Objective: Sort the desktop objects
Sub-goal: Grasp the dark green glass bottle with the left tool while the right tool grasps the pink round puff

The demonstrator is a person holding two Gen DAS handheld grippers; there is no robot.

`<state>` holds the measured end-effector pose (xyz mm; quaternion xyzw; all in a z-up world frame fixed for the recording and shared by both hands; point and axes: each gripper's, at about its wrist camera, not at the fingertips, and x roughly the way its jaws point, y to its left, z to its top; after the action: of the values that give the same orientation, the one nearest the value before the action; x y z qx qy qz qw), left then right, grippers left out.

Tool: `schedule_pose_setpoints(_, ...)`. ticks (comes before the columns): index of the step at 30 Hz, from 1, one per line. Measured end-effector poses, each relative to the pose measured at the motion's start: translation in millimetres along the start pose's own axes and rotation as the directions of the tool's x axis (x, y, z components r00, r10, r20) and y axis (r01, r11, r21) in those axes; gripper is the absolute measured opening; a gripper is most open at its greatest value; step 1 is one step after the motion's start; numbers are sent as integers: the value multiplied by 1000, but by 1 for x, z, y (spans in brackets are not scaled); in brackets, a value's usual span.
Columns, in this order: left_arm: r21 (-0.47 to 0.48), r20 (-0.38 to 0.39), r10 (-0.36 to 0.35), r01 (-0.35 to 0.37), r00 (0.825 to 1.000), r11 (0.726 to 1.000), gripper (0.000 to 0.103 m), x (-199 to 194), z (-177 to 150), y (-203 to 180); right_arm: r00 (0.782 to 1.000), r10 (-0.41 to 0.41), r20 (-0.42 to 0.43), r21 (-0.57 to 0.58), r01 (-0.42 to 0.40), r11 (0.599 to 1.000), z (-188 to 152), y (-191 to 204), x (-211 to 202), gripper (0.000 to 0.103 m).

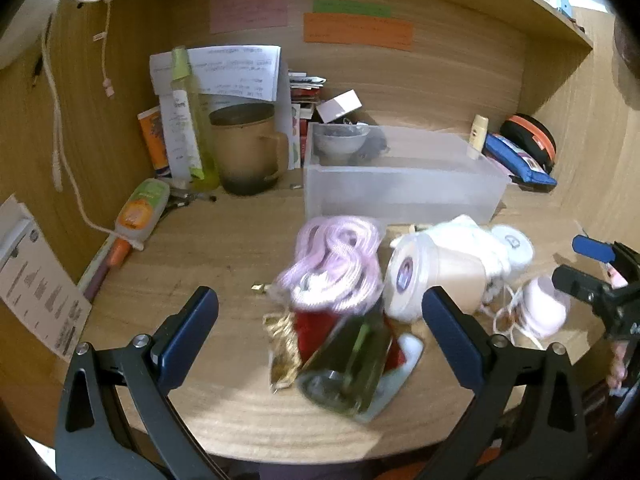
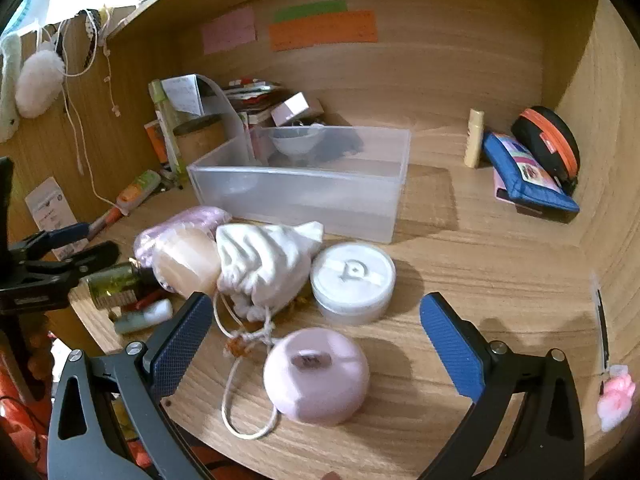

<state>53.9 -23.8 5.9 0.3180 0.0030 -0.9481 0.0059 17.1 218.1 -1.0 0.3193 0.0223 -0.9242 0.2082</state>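
A clear plastic bin stands mid-desk. In front of it lies a pile: a coiled pink cord, a beige jar on its side, a white drawstring pouch, a white round tin, a pink round case and a green glass bottle. My left gripper is open above the bottle and cord, touching neither. Open too, my right gripper straddles the pink case without touching it.
A brown mug, a tall green spray bottle and papers stand at the back left. A blue pouch and a black and orange case lean in the right corner. Wooden walls enclose the desk on three sides.
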Motion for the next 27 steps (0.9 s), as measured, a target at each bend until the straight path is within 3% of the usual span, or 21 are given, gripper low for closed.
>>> schedule_pose_setpoints(13, -40, -69, -102, 99, 992, 994, 102, 9, -29, 7, 995, 48, -92, -9, -49, 999, -24, -5, 2, 95)
schedule_pose_setpoints(15, -38, -71, -110, 108, 991, 993, 89, 12, -29, 5, 992, 54, -115, -6, -55, 998, -26, -5, 6, 87)
schedule_pose_setpoints(17, -41, -91, -112, 108, 990, 993, 75, 17, -29, 5, 990, 52, -132, -4, -53, 999, -28, -5, 10, 86)
schedule_pose_setpoints(25, -67, -107, -159, 152, 981, 986, 56, 29, -31, 4, 982, 74, -171, 40, -68, 997, -33, -10, 29, 78)
schedule_pose_setpoints(27, -71, -95, -151, 144, 984, 987, 56, 28, -30, 3, 984, 61, -165, 37, -56, 998, -33, -10, 31, 66)
